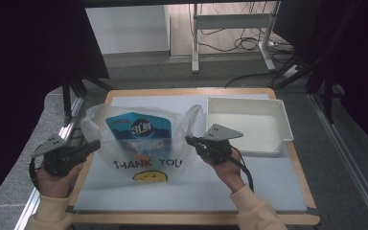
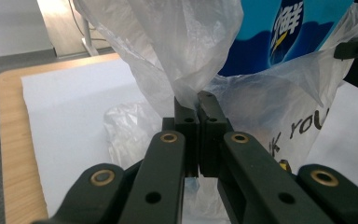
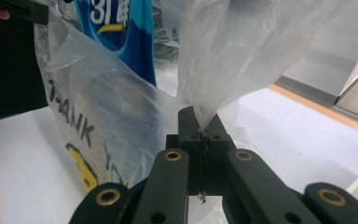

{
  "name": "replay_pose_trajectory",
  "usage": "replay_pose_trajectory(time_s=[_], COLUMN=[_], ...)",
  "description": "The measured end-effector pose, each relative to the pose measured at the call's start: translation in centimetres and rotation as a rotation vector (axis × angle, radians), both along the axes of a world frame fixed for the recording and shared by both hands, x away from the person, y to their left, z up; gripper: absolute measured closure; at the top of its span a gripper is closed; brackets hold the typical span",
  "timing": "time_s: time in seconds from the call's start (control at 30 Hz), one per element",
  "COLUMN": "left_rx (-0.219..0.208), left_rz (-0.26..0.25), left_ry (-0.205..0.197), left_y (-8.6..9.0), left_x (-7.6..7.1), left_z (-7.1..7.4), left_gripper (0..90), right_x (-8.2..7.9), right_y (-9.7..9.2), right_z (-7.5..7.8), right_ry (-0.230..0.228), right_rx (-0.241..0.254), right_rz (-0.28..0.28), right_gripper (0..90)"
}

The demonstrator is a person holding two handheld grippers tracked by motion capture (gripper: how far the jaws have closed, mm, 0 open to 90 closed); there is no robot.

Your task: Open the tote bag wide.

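1. Holding the plastic bag [image 1: 143, 158] up over the white mat on the desk [image 1: 278, 218], both grippers pinch its handles.
2. Left gripper [image 1: 96, 143] fingers are clamped on the left handle; right gripper [image 1: 189, 140] fingers are clamped on the right one.
3. A blue snack packet [image 1: 139, 127] sits inside.
4. Next, likely lowering or spreading the bag calls for both grips kept firm and level.
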State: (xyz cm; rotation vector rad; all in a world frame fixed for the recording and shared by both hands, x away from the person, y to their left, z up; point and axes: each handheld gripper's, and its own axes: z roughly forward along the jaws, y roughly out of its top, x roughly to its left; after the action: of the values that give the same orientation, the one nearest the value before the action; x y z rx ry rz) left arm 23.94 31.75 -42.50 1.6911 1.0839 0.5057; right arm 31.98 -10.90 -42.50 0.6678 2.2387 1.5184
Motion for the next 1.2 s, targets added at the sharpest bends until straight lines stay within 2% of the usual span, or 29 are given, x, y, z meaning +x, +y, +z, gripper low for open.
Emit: replay_pose_trajectory(time_s=[0.23,0.63,0.9,1.2], left_rx=[0.003,-0.003,-0.013,-0.013], left_rz=[0.006,0.004,0.008,-0.018], left_ry=[0.031,0.074,0.096,0.114], left_y=[0.1,-0.2,0.1,-0.3], left_x=[-0.1,0.3,0.4,0.6], left_z=[-1.1,-2.6,-3.1,-3.5], left_gripper=[88.9,88.8,89.1,89.9], right_x=[-0.2,0.1,0.1,0.1], right_y=[-0.1,-0.4,-0.5,-0.4], right_z=[-0.9,-2.2,-2.6,-3.4], right_ry=[0.022,0.041,0.052,0.076], right_rx=[0.009,-0.009,-0.009,-0.017], right_rz=[-0.003,-0.016,-0.025,-0.027], right_gripper=[88.6,88.6,88.6,88.6])
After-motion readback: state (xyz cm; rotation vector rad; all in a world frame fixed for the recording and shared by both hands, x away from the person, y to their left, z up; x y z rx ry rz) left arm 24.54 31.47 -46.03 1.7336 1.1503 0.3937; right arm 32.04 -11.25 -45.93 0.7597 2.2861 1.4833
